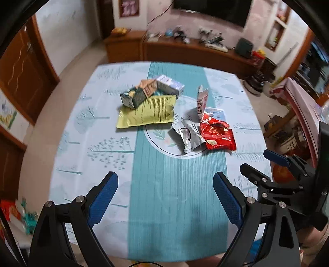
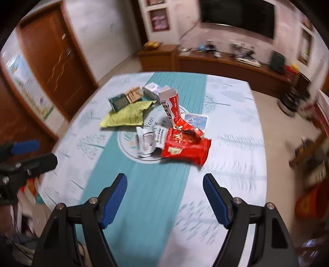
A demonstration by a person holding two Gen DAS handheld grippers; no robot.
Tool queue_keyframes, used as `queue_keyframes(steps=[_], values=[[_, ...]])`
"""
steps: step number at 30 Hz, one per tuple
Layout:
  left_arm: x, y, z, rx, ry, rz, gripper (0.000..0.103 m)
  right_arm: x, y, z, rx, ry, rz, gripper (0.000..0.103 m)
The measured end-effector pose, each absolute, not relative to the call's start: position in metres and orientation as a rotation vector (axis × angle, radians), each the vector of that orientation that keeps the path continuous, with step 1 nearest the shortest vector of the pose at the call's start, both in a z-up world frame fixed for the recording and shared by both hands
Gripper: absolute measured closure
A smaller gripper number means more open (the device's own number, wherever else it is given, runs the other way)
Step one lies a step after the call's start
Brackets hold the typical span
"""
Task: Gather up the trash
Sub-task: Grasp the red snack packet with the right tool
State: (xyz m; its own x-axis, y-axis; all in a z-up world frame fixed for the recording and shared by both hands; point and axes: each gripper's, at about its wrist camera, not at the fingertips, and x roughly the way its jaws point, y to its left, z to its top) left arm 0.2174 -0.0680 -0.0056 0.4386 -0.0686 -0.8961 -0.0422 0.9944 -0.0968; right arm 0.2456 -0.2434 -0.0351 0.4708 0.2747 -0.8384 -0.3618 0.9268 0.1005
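Both sets of fingers stand wide w/ nothing between them: left gripper [image 1: 165, 202], right gripper [image 2: 165, 200], both short of the pile. Nothing looks collected yet; all trash sits mid-desk: yellow pouch [image 1: 147, 112], red packet [image 2: 186, 145], silver wrapper [image 1: 188, 135], cartons [image 1: 144, 92]. Teal-striped tablecloth [image 1: 174, 195]; wooden door [image 2: 55, 61], TV [image 2: 238, 17], cluttered sideboard [image 1: 195, 51] behind.

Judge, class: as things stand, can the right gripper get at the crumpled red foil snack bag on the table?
Probably yes. The right gripper is open and empty, and only bare tablecloth lies between it and the crumpled red foil snack bag. The bag sits at the near edge of the pile, with nothing on top of it.
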Motion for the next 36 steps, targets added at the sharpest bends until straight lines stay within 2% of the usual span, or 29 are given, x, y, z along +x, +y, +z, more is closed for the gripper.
queue_keyframes(steps=[12,15,17,24,26,28,36], values=[[0.275,-0.066,-0.057,-0.227,1.229,0.083,0.011,0.321,-0.220,-0.109,-0.482,1.035,0.607,0.028],[0.286,-0.071,-0.065,-0.238,1.252,0.081,0.011,0.329,-0.217,-0.122,-0.550,1.046,0.644,0.043],[0.293,-0.076,-0.069,-0.246,1.265,0.075,0.011,0.334,-0.219,-0.130,-0.560,1.075,0.663,0.059],[0.318,-0.093,-0.082,-0.258,1.295,0.046,0.011,0.342,-0.234,-0.138,-0.504,1.092,0.686,0.074],[0.328,-0.098,-0.089,-0.273,1.311,0.041,0.011,0.342,-0.238,-0.138,-0.488,1.088,0.682,0.088],[0.335,-0.101,-0.095,-0.289,1.324,0.045,0.011,0.344,-0.243,-0.136,-0.437,1.101,0.685,0.092],[0.361,-0.103,-0.125,-0.451,1.394,0.118,0.011,0.340,-0.264,-0.122,-0.214,1.147,0.684,0.092]])
